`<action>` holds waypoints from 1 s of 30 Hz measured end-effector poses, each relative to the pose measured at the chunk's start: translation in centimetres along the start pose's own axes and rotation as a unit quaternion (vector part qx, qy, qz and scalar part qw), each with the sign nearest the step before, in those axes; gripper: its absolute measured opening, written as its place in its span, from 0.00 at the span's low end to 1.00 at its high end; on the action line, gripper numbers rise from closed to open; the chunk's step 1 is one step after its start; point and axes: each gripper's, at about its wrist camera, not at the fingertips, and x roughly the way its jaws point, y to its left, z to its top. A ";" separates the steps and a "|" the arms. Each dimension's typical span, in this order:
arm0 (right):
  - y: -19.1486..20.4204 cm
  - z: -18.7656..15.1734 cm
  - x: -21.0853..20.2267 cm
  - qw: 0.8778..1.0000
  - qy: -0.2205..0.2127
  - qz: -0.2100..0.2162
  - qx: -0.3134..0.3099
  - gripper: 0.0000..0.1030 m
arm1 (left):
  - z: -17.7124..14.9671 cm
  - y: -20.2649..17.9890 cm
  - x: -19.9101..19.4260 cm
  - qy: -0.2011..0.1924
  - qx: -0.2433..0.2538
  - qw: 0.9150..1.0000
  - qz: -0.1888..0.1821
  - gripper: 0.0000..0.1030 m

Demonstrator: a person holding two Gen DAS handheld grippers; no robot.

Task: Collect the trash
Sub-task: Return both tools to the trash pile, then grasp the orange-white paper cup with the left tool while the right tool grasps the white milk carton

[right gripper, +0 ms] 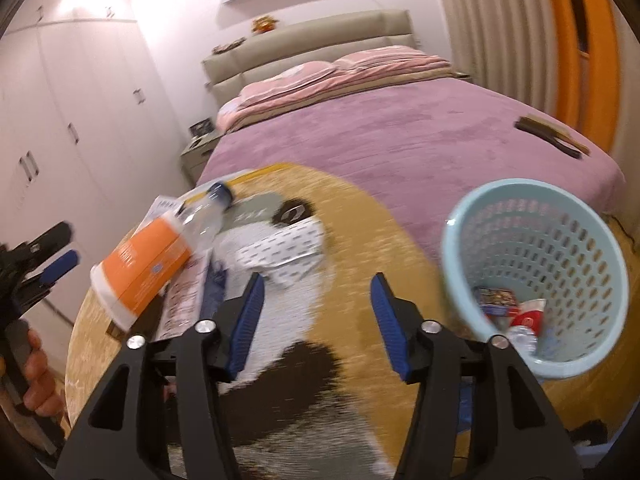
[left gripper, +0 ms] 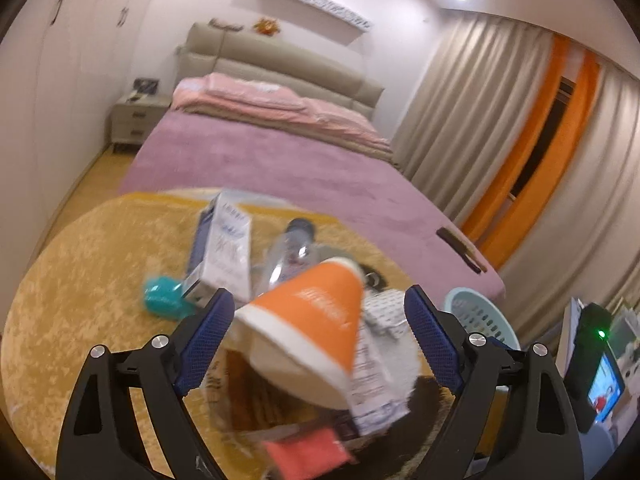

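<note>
The jaws of the left gripper (left gripper: 320,336) and right gripper (right gripper: 316,320) are wide open, holding nothing. An orange cup (left gripper: 308,320) lies between the left jaws on the round rug (left gripper: 80,280). It could roll away if bumped, missing the blue basket (right gripper: 532,280).

An orange paper cup (left gripper: 316,312) with a white rim is in mid-air, tilted with its open mouth toward the lower left, apart from the blue pads on either side. Beneath it on the round yellow rug (left gripper: 80,280) lie a white and blue carton (left gripper: 224,248) on its side, a clear plastic bottle (left gripper: 290,252) with a dark cap, also on its side, a crumpled teal wrapper (left gripper: 162,296), a dotted white paper (right gripper: 280,252), a printed leaflet (left gripper: 374,384) and a flat red packet (left gripper: 308,450). A pale blue perforated basket (right gripper: 536,280) at the rug's edge beside the bed holds a crushed bottle, a red and white cup and a small printed box.
</note>
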 end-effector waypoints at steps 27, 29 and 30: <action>9.5 -3.8 5.4 0.993 0.063 0.048 -0.086 0.73 | -1.9 2.3 5.8 0.074 -0.064 0.995 -0.031 0.68; 9.4 -3.7 5.6 0.993 0.063 0.048 -0.088 0.73 | -2.0 2.1 5.8 0.073 -0.061 0.995 -0.028 0.66; 9.5 -3.7 5.6 0.993 0.064 0.048 -0.090 0.73 | -2.0 1.9 5.8 0.071 -0.059 0.995 -0.027 0.61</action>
